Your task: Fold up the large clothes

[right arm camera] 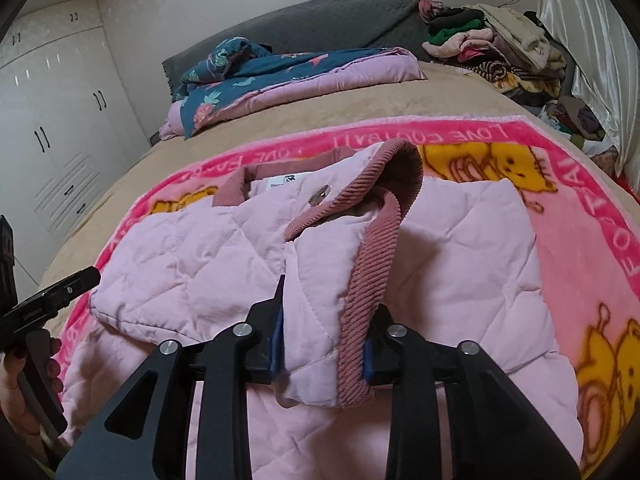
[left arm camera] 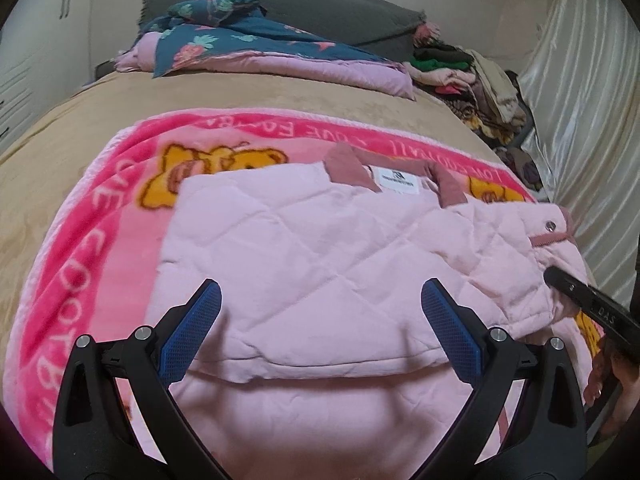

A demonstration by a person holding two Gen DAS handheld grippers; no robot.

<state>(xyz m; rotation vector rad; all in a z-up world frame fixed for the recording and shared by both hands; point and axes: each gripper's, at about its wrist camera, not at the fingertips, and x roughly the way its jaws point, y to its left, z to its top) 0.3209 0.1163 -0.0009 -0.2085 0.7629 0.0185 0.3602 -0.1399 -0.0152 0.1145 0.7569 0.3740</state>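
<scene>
Between right tongs, jacket cuff hides the pads

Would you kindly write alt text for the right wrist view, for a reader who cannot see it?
The right claw is shut on a corduroy-trimmed edge of a pink quilted jacket, which lies on a pink cartoon blanket on a bed. Beyond are a folded floral quilt and a clothes pile.

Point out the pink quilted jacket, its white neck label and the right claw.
pink quilted jacket (left arm camera: 320,256): left wrist view, on the folded quilted panel.
white neck label (left arm camera: 396,179): left wrist view, middle of the label inside the collar.
right claw (right arm camera: 322,344): right wrist view, between its fingertips, shut on the jacket's cuff.
</scene>
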